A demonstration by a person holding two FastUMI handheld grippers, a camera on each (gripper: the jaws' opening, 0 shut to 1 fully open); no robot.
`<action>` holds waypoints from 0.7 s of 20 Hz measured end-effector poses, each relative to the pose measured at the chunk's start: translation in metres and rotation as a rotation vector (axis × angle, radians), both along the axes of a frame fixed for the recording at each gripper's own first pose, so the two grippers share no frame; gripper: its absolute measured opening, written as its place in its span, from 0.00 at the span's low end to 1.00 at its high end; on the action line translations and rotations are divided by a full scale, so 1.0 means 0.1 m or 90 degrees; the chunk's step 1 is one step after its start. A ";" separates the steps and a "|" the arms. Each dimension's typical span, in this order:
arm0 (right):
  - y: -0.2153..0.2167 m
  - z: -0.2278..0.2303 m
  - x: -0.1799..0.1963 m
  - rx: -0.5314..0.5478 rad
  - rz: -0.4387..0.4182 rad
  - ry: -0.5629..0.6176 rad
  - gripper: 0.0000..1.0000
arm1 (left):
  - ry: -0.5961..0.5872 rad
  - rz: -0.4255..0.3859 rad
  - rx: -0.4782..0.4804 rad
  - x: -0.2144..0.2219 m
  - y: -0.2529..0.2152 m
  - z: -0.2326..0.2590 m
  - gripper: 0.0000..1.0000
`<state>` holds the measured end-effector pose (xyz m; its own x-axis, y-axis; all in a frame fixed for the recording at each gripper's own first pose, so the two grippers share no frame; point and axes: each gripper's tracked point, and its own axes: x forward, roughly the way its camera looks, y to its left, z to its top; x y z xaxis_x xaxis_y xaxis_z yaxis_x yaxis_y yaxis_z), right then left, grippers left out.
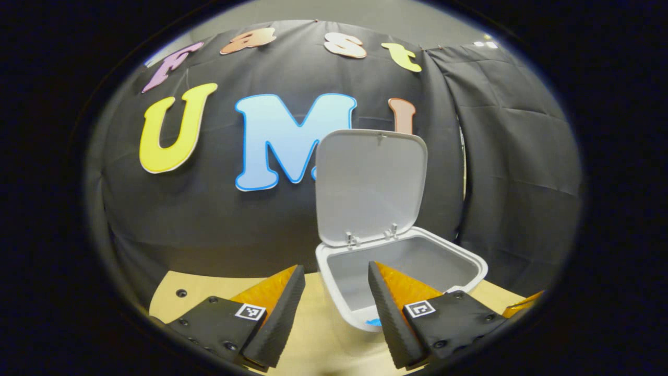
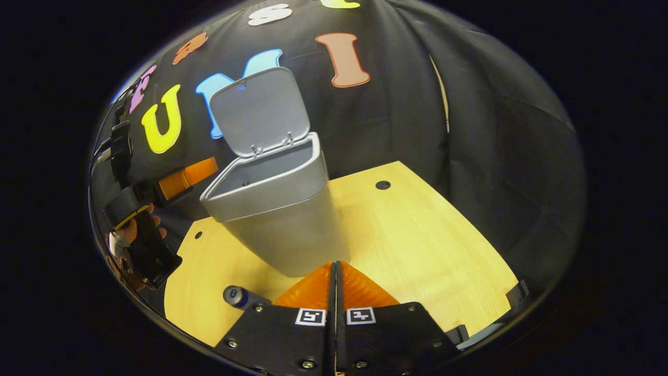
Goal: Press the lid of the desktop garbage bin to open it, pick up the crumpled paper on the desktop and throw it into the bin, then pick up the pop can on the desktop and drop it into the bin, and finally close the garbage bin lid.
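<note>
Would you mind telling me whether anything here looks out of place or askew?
Only the pop can: it lies on its side on the desk near the open bin, rather than standing. Nothing looks spilled or damaged.

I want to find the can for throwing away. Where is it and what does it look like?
Start at the wooden table and find the tall grey bin with its lid standing open. The pop can lies on its side at the table's near edge, just in front of the bin. It is the only small, dark, round thing there.
</note>
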<state>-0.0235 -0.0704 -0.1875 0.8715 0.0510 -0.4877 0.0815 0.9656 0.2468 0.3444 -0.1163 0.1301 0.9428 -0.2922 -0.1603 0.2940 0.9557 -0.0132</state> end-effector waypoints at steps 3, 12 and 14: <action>0.27 -0.03 0.07 -0.005 0.050 0.006 0.00 | 0.002 0.035 0.002 -0.04 0.35 -0.02 0.84; 1.12 -0.35 0.15 -0.022 0.202 0.068 0.00 | 0.014 0.156 0.009 -0.31 1.41 -0.12 0.84; 1.31 -0.44 0.14 -0.022 0.237 0.088 0.01 | 0.016 0.179 0.009 -0.39 1.62 -0.14 0.83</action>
<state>-0.0098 0.0604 -0.2318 0.7226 0.3328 -0.6059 -0.2461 0.9429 0.2243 0.3058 0.0461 0.1159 0.9823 -0.0165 -0.1868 0.0162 0.9999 -0.0029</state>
